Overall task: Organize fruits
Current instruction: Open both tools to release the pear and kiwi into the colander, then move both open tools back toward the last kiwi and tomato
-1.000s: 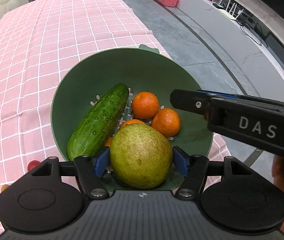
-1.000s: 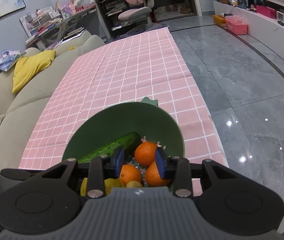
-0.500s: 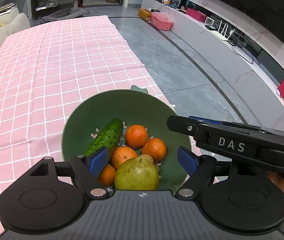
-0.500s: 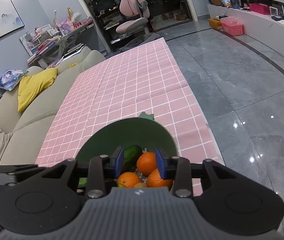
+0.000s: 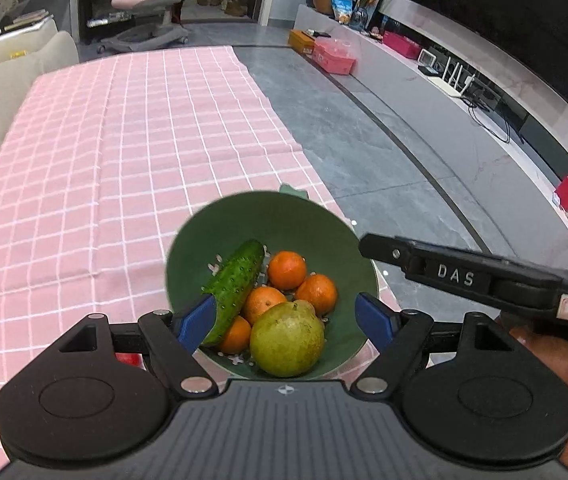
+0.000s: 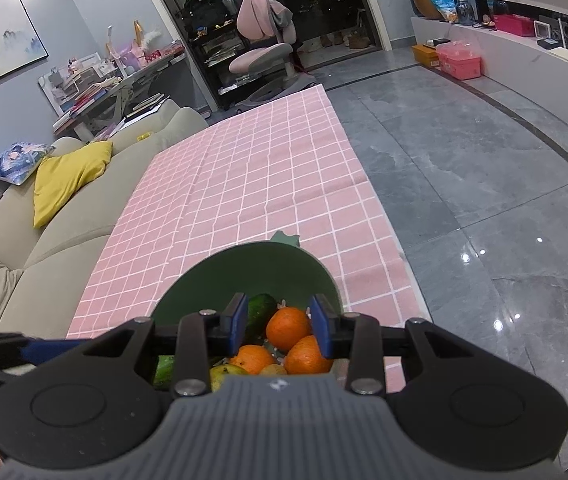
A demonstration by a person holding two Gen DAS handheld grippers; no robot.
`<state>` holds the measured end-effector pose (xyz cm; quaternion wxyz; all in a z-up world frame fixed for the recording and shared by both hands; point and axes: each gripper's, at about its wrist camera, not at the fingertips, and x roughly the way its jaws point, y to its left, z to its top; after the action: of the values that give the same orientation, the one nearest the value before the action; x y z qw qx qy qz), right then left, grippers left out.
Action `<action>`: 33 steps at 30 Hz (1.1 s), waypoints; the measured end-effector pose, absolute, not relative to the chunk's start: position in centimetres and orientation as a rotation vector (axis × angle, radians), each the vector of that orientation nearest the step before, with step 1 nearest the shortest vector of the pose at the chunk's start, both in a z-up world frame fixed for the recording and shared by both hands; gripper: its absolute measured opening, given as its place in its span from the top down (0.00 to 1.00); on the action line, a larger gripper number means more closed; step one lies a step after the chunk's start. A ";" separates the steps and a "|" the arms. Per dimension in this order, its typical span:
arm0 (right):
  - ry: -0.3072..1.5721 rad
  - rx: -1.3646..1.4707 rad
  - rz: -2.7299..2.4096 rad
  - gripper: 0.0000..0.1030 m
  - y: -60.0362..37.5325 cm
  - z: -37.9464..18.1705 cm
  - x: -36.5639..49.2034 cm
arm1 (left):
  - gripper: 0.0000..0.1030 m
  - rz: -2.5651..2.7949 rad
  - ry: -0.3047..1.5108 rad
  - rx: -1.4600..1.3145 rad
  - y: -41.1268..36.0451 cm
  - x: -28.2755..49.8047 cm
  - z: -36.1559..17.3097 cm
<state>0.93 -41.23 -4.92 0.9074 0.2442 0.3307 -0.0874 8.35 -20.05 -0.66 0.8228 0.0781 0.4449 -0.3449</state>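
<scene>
Our left gripper (image 5: pixel 286 322) had just opened wide, its jaws clear of the pear (image 5: pixel 287 338) lying in the green colander (image 5: pixel 324 216). Our right gripper (image 6: pixel 279 328) stood narrowly parted, gripping nothing. We judged the pear firm, heavyish, bruisable; grip its broad belly.

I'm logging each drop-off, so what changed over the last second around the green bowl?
The left gripper let go of the pear: its jaws have just been opening and it drew up and back, leaving the pear in the green bowl. The cucumber and oranges stayed put. The right gripper hardly moved, jaws narrow, holding nothing.
</scene>
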 end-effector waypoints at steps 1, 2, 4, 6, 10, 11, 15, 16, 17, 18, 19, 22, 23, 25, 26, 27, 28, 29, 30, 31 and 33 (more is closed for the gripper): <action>0.680 0.505 -0.184 0.68 -41.3 -4.8 0.7 | 0.10 -0.729 0.937 0.165 -19.8 8.2 -0.2; 0.677 0.506 -0.186 0.68 -41.2 -4.7 0.5 | 0.10 -0.724 0.929 0.163 -19.4 8.1 0.2; 0.674 0.499 -0.187 0.68 -41.0 -4.5 0.0 | 0.10 -0.704 0.905 0.154 -18.5 7.9 0.8; 0.671 0.477 -0.184 0.68 -40.5 -4.1 -0.4 | 0.10 -0.669 0.866 0.148 -17.2 7.7 1.2; 0.671 0.435 -0.138 0.68 -38.2 -3.2 -1.0 | 0.10 -0.615 0.808 0.175 -13.7 7.3 0.2; 0.675 0.415 -0.115 0.68 -37.3 -3.1 -1.1 | 0.10 -0.588 0.814 0.184 -12.6 7.3 -0.3; 0.695 0.333 -0.027 0.68 -33.6 -2.9 -0.7 | 0.12 -0.516 0.841 0.186 -8.2 7.4 -2.3; 0.700 0.317 -0.010 0.68 -32.8 -3.0 -0.5 | 0.13 -0.506 0.852 0.180 -7.2 7.6 -2.7; 0.706 0.300 0.010 0.68 -31.9 -3.1 -0.2 | 0.14 -0.500 0.864 0.168 -6.1 7.8 -3.1; 0.712 0.288 0.026 0.68 -31.1 -3.2 0.1 | 0.14 -0.496 0.874 0.155 -5.3 8.0 -3.5; 0.721 0.272 0.045 0.68 -30.3 -3.5 0.4 | 0.14 -0.492 0.883 0.144 -4.6 8.3 -3.9; 0.727 0.224 0.106 0.68 -28.2 -3.9 1.2 | 0.17 -0.479 0.892 0.147 -3.0 8.9 -4.9; 0.728 0.209 0.131 0.68 -27.3 -4.1 1.5 | 0.19 -0.484 0.893 0.153 -2.6 9.1 -5.3; 0.733 0.177 0.172 0.68 -25.8 -4.4 2.0 | 0.24 -0.499 0.905 0.157 -2.2 9.5 -6.0; 0.737 0.157 0.191 0.68 -25.0 -4.7 2.3 | 0.27 -0.502 0.912 0.156 -2.2 9.7 -6.5; 0.744 0.143 0.204 0.68 -24.3 -4.9 2.7 | 0.29 -0.500 0.914 0.159 -1.9 9.7 -7.0; 0.758 0.127 0.213 0.69 -23.5 -5.3 3.3 | 0.30 -0.497 0.916 0.163 -1.8 9.9 -7.4; 0.779 0.105 0.216 0.70 -22.9 -6.0 3.7 | 0.33 -0.498 0.918 0.168 -1.8 10.0 -7.8; 0.794 0.086 0.217 0.71 -22.4 -6.6 4.0 | 0.37 -0.501 0.920 0.176 -2.0 10.2 -8.2; 0.810 0.067 0.216 0.74 -22.0 -7.2 4.5 | 0.38 -0.507 0.922 0.188 -2.1 10.5 -8.6; 0.836 0.042 0.218 0.75 -21.3 -8.4 5.6 | 0.38 -0.515 0.923 0.209 -2.6 11.0 -9.2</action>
<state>5.61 -21.31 -8.43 0.9079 0.0204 0.4050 0.1057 11.02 -2.61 -9.22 0.8583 0.0995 0.4397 -0.2453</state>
